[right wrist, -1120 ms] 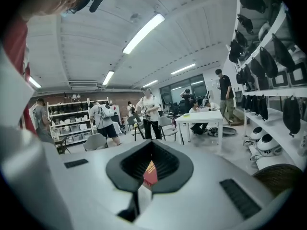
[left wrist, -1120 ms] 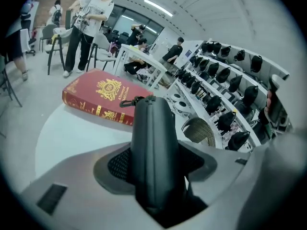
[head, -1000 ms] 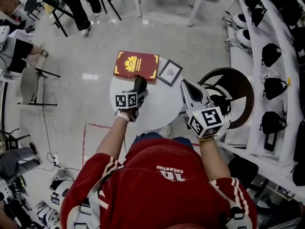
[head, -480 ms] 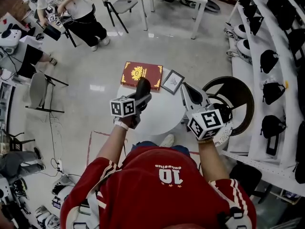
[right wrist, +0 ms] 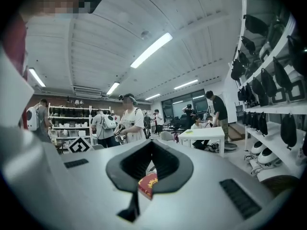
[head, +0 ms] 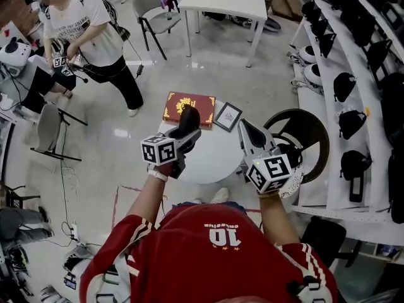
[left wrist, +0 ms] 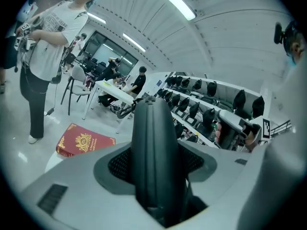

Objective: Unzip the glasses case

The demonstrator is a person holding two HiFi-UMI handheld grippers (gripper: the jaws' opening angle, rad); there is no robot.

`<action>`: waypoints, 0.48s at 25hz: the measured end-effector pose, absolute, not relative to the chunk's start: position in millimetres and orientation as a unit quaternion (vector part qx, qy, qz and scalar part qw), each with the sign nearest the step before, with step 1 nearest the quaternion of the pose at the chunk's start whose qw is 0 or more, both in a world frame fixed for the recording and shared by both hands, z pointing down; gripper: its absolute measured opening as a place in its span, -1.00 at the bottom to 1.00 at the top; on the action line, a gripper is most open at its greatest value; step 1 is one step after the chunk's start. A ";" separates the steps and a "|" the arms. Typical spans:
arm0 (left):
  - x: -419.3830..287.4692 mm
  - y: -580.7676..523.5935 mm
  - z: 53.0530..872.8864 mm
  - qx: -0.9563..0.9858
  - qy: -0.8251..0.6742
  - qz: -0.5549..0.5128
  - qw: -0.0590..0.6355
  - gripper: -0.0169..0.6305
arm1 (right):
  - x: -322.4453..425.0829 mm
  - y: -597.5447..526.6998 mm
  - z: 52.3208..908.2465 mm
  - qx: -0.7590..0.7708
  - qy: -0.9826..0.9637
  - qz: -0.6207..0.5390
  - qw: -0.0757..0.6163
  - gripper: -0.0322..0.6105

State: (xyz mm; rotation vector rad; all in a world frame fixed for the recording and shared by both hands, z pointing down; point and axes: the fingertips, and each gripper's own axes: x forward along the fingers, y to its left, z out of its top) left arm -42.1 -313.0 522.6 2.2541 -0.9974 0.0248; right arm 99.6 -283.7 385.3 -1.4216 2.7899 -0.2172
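**Glasses case pinched in left gripper, right gripper empty**

Glasses case (left wrist: 153, 147), black and long, stood between the jaws of the left gripper (head: 182, 136). The pads pressed on both its sides near the lower end. The rest of the case stuck out past the jaw tips, and a seam line ran up its middle toward the camera. The case was held up clear of the round white table (head: 211, 160) below the gripper.

Right gripper (head: 248, 132) was just right of the left one and apart from it. Its jaws were pressed together with nothing between them, and only a small gap showed between the hollowed pads. Each gripper carried its marker cube (head: 158, 150) at the rear, nearest the person.

Beyond and below the left jaw tips lay a red book (head: 189, 108) with gold print, at the table's far edge. A small framed picture (head: 227, 116) lay just right of the book, ahead of the right gripper's tips. Further out to the left a person in a white tee (head: 85, 33) stood on the floor. Straight ahead, well past the book, stood a white desk (head: 224, 2). To the right of the right gripper ran white shelves (head: 328, 74) holding dark headgear.
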 end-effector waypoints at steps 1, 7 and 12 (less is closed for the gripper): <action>-44.1 -308.4 515.3 0.866 -0.375 0.000 0.332 -0.13 | 96.6 -278.9 383.1 -0.455 0.888 -0.066 0.003 -0.86; -53.4 -279.5 460.8 0.900 -0.324 -0.052 0.288 -0.13 | 87.1 -253.2 375.9 -0.468 0.882 -0.051 0.014 -0.86; -63.9 -258.4 408.3 0.906 -0.286 -0.119 0.289 -0.13 | 76.3 -233.6 370.6 -0.466 0.884 -0.033 0.015 -0.86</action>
